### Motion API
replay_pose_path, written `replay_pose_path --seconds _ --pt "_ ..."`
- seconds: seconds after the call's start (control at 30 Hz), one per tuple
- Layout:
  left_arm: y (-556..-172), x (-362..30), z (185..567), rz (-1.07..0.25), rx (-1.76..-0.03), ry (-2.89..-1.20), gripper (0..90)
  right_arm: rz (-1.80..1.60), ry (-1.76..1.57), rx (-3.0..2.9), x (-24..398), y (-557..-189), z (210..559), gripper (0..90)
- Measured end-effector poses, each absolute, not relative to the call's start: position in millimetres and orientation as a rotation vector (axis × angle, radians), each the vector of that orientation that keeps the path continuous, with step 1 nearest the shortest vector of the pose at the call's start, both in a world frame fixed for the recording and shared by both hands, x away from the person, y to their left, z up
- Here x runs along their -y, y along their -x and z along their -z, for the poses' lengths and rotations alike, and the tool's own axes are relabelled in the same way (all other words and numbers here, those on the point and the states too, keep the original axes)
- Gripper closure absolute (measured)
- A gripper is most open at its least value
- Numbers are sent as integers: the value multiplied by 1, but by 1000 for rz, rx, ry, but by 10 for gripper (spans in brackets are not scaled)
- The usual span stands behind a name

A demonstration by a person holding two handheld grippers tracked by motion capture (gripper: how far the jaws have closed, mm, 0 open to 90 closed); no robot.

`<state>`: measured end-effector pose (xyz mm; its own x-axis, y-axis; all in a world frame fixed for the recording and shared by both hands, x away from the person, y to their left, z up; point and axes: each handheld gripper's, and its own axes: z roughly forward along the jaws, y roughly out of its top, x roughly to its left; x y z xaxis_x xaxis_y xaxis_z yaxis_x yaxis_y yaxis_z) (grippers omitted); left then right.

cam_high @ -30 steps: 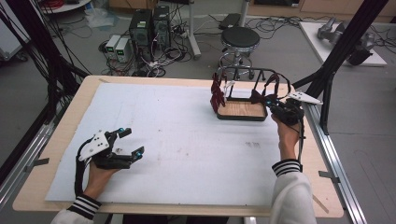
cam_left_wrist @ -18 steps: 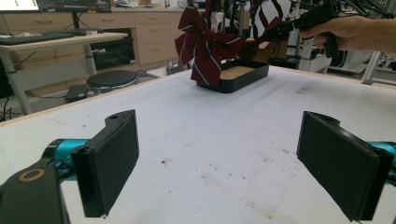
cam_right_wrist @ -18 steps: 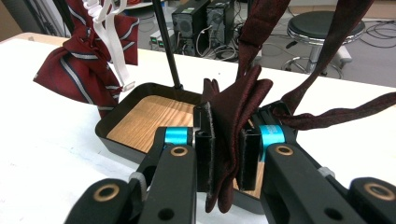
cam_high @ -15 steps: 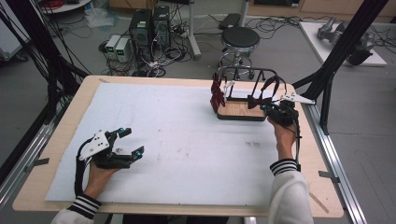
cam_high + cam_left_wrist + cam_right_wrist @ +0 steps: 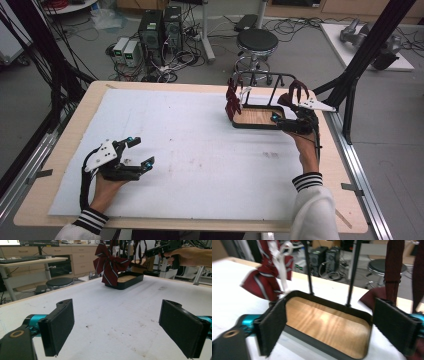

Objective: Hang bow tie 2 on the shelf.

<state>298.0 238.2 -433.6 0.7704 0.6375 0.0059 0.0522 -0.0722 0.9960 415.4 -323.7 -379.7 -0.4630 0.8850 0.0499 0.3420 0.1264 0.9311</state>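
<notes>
Right tool [image 5: 284, 120]: at near-right rim of the rack's tray, jaws spread; they've just been opening, w/ nothing pinched between the pads. Right gripper view looks straight over the tray's wood floor.
Left tool [image 5: 141, 151]: low over the table's near-left area, jaws spread wide, nothing between them, well apart from the rack.
Rack [image 5: 256, 123]: black tray w/ wood bottom and thin black rail overhead, sits at far-right of the table [image 5: 200, 145], on the white sheet.
Striped bow [image 5: 232, 100]: dark red w/ pale stripes, hangs at the rack's left end, white clip or strap at top.
Plain bow [image 5: 296, 92]: dark red, hangs at the rack's right end, just beside the right tool; whether it touches the tool is prob. not readable from the high view.
Right hand [image 5: 306, 150]: grips the tool's handle from the near side, striped cuff on sleeve.
Stool [image 5: 257, 42]: black, on the floor beyond the table's far edge.
</notes>
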Motion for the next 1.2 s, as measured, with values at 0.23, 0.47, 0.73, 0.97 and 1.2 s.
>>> replay_pose_path --seconds 0.23,0.47,0.73,0.97,1.2 --pt "-296 -241 431 -534 -569 -1574 134 -1422 -1039 -1901 317 -382 370 103" --pt "-294 -245 431 -564 -570 -1544 134 -1514 -925 -1819 314 -329 371 103" --pt "-288 -248 441 -611 -586 -1504 134 -1550 -878 -1759 312 -291 396 103" --pt "-284 -254 450 -617 -609 -1492 134 -1536 -842 -1757 300 -275 420 103" --pt "-282 -259 454 -624 -616 -1472 136 -1545 -824 -1728 291 -267 437 103"
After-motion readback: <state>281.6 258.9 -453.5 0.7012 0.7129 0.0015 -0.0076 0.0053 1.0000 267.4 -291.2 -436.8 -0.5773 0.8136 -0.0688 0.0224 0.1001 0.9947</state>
